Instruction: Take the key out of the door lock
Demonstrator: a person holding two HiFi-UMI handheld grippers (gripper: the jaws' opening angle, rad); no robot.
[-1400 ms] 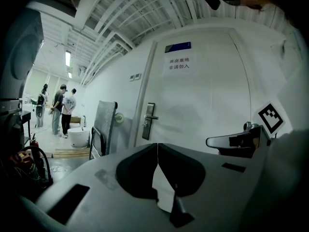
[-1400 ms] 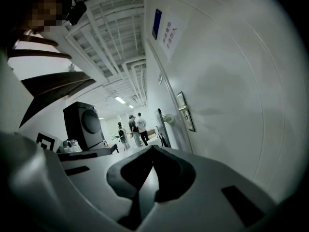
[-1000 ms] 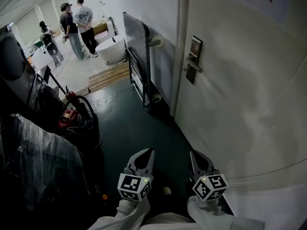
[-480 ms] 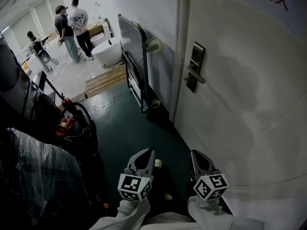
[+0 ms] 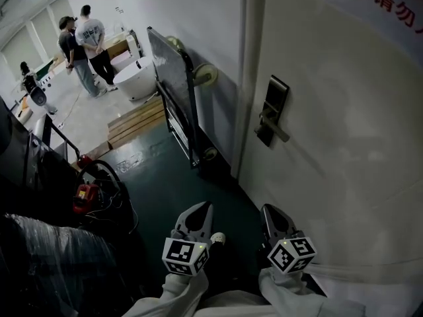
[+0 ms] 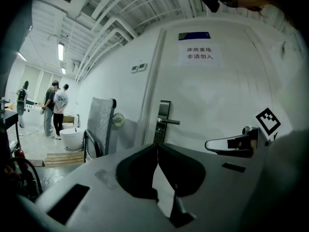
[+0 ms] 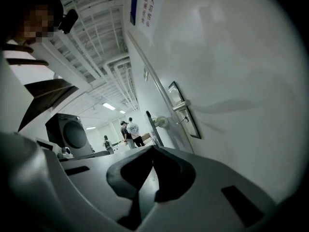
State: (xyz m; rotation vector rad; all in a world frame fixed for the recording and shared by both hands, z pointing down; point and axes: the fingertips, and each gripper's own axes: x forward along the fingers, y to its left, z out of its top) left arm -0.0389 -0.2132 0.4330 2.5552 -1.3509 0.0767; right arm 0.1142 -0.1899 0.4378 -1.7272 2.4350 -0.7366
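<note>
Down at 6 o'clock in the head view, the left claw (image 5: pixel 203 211) and right claw (image 5: pixel 269 214) sit side by side over the dark floor (image 5: pixel 172 177). Both are held by white-sleeved arms and point toward 12. Each gripper view shows its jaws with the tips pressed together and nothing between them, so both claws are closed and empty.

The white door (image 5: pixel 344 150) fills the right side, from 1 to 5 o'clock. Its lock plate (image 5: pixel 274 107) is at about 1 o'clock from the claws and well apart from both. The lever (image 5: pixel 279 133) on it points toward 4. In the right gripper view a thin piece, the key (image 7: pixel 182 121), sticks out of the plate just under the lever. In the head view it is too small to make out.

A sign (image 5: pixel 386 2) with red characters is on the door at 2 o'clock. An upended cart (image 5: pixel 173 78) leans on the wall at 11 o'clock, left of the door frame. Two people (image 5: pixel 82 48) stand far off at 10 o'clock.
</note>
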